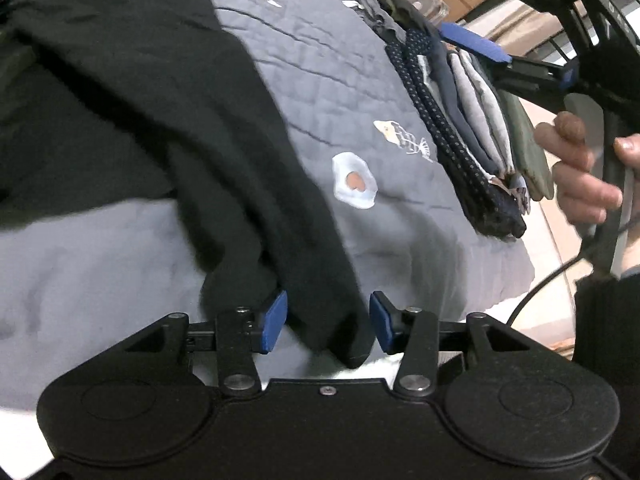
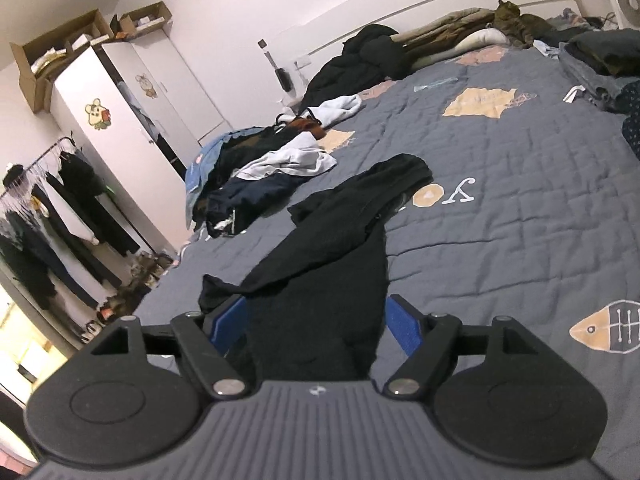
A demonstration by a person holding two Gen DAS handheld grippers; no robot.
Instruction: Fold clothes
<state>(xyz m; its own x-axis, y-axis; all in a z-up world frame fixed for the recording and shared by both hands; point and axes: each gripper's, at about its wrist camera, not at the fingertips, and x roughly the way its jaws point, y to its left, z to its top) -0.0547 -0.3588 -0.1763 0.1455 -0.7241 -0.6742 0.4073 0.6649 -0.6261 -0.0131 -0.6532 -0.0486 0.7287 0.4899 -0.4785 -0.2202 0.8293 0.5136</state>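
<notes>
Black fabric, the garment point(image 1: 168, 128), lies across the grey quilted bed point(image 1: 328, 92). Your left gripper point(image 1: 327, 320) has its fingers parted around its hem. Only this view shows the folded stack point(image 1: 472, 120) at 2 o'clock. The right gripper point(image 2: 316, 326) stands wide, cloth between its fingers; its view alone shows the unfolded pile point(image 2: 260, 164) at 10 o'clock.

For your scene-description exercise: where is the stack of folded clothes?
In the left wrist view, the stack of folded clothes lies at the right edge of the grey quilt, beside the right gripper.
</notes>
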